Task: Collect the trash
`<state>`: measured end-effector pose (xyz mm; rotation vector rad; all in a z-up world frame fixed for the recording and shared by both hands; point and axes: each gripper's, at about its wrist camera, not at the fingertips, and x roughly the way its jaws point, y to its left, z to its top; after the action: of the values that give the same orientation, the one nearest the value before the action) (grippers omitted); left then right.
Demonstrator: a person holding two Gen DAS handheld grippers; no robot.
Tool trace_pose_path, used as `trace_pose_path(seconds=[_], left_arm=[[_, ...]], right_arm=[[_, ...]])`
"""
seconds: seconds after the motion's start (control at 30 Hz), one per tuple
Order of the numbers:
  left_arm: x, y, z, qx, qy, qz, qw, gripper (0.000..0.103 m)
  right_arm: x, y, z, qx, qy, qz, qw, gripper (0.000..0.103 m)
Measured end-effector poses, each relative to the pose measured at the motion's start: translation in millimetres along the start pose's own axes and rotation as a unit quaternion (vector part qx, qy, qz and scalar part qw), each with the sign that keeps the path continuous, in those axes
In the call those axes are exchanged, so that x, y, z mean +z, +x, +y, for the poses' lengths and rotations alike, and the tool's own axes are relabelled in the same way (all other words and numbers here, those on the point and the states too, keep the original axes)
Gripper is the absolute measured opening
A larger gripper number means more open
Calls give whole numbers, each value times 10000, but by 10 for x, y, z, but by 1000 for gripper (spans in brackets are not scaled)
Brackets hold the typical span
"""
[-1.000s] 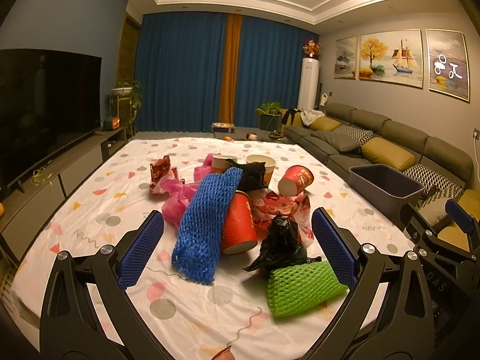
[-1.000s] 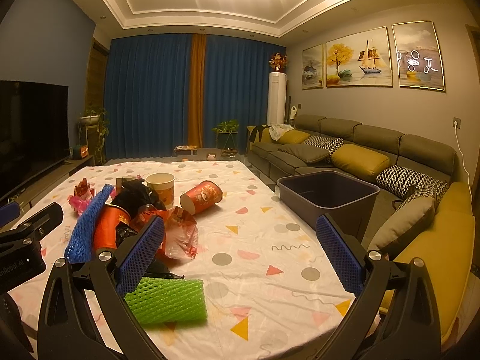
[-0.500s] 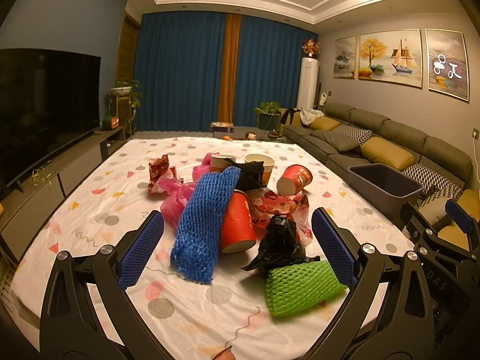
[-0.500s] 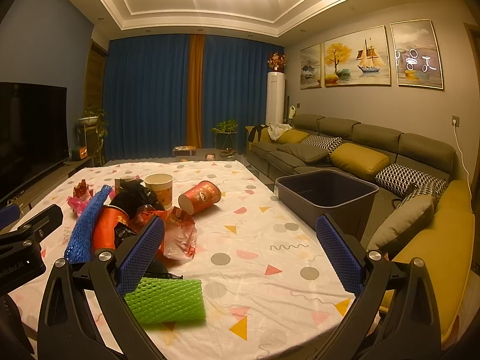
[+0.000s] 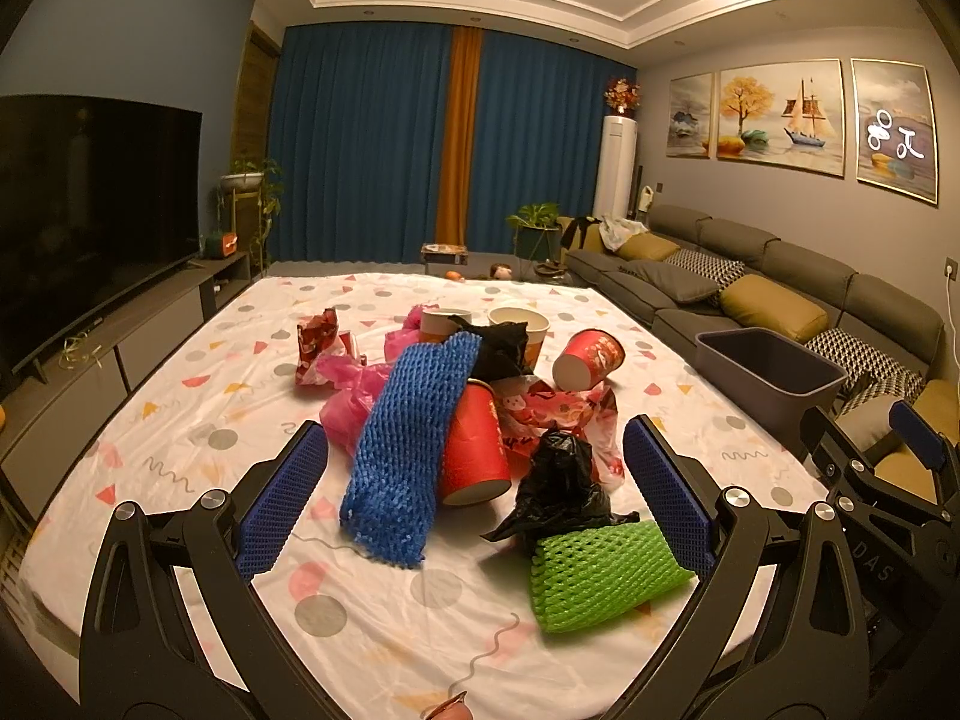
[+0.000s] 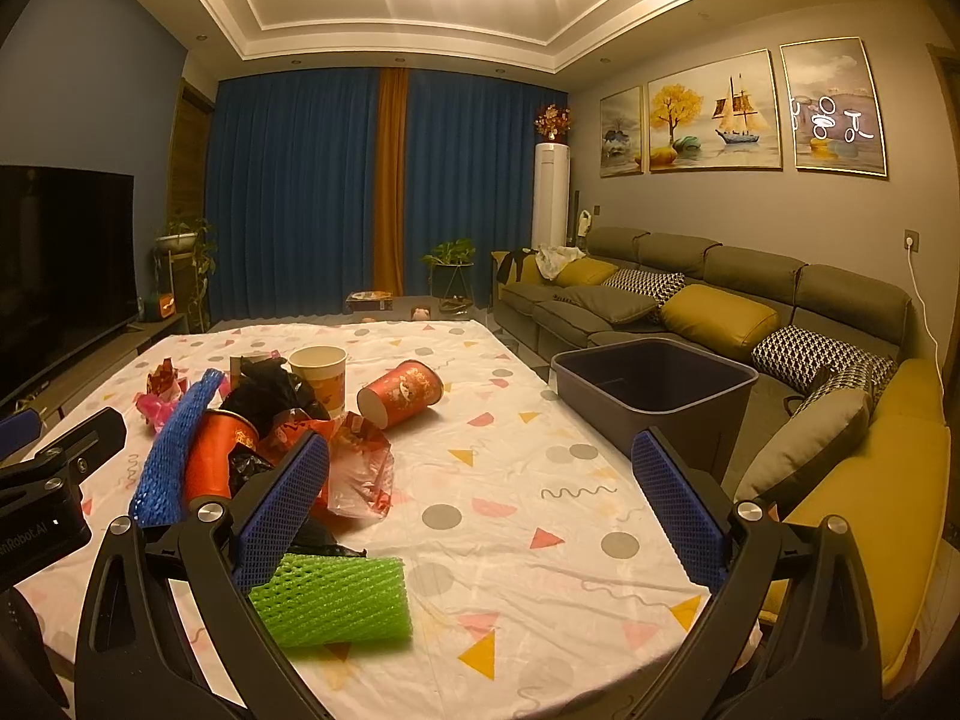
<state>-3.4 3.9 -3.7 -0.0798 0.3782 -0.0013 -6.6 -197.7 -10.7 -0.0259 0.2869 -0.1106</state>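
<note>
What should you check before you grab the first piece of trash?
1. Left hand-held gripper open and empty: ok.
2. Right hand-held gripper open and empty: ok.
3. Gray bin beside the table with its top open: ok. It looks empty, though part of its floor is hidden.
4. Green foam net lying free at the near edge, nothing on top: ok. A black bag sits right behind it; whether they touch: cannot tell.
5. Blue foam net free to lift: not ok, it leans on a tipped red cup.
6. Table path to the bin free of clutter: ok.
</note>
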Motion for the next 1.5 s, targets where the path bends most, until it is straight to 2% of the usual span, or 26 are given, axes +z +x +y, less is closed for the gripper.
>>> trace_pose_path(seconds=[0.67, 0.87, 1.13, 1.2, 1.27, 1.33, 1.4, 1.5], left_arm=[[-12, 7, -18, -15, -24, 2, 10000, 97], [-60, 30, 35, 44, -95, 3, 9999, 97], [-146, 94, 305, 221, -343, 84, 9991, 94], [-169, 98, 322, 254, -340, 61, 9991, 94], [-188, 115, 333, 254, -307, 52, 9992, 94], [-205, 130, 339, 266, -272, 49, 9993, 93], [-222, 143, 344, 262, -253, 43, 9993, 93], [-241, 181, 366, 228, -267, 86, 9993, 91]], right_arm=[[-28, 35, -26, 95, 94, 20, 9999, 98], [-95, 82, 2, 354, 84, 109, 9993, 98], [-352, 267, 93, 831, 104, 520, 9951, 98], [-418, 298, 148, 946, 51, 612, 9936, 92], [-496, 344, 203, 1082, -3, 731, 9914, 90], [-562, 395, 237, 1160, -56, 859, 9895, 82], [-633, 459, 259, 1241, -72, 1038, 9868, 67], [-716, 558, 260, 1326, 8, 1268, 9830, 62]])
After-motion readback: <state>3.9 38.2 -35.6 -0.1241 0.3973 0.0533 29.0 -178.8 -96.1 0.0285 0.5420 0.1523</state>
